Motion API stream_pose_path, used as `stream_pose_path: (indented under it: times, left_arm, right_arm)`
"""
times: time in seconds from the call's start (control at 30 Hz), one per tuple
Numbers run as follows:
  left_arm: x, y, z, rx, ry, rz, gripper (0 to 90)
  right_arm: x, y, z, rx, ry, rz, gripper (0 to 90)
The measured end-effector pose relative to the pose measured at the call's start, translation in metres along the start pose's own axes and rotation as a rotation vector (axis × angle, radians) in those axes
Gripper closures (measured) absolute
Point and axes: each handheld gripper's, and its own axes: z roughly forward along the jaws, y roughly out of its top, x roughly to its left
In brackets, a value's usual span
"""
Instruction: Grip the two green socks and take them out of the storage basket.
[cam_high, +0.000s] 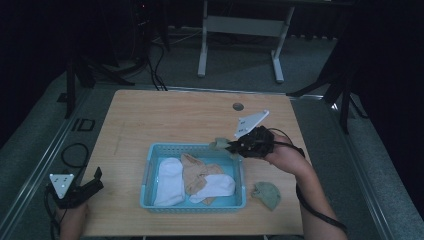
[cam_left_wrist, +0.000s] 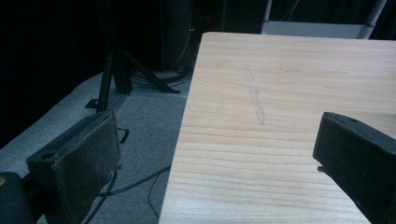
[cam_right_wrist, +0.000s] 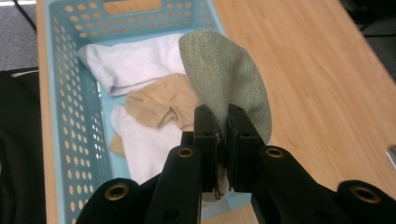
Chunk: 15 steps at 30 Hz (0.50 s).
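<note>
Right gripper (cam_right_wrist: 223, 135) holds a green sock (cam_right_wrist: 224, 79) above the right edge of the blue basket (cam_high: 150, 165).

From where I stand, the jaws of that gripper are pinched tight on the sock's fabric, and the sock hangs off them over the basket's far right corner, clear of the table (cam_high: 175, 115). In the high view the gripper (cam_high: 231, 146) sits just right of the basket, raised off the wood. Inside the basket lie 2 white socks (cam_high: 169, 180) and a tan sock (cam_high: 197, 175) bunched between them. A 2nd green sock (cam_high: 266, 194) lies flat on the table, near right of the basket and apart from it. The left gripper (cam_high: 95, 181) rests at the table's near left corner, well apart from the basket, its jaws spread wide with nothing between them.
</note>
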Motion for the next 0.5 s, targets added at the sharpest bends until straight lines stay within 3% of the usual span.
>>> stream_pose_path:
  times: [0.17,0.5]
  left_arm:
    - [0.000,0.000,0.000,0.000,0.001,-0.001,0.4]
    - [0.000,0.000,0.000,0.000,0.002,0.001,0.4]
  right_arm:
    - [-0.006,-0.009,-0.013,0.004,-0.022,0.017,84.1]
    - [-0.019,-0.042,-0.033,-0.015,-0.079,0.097,84.1]
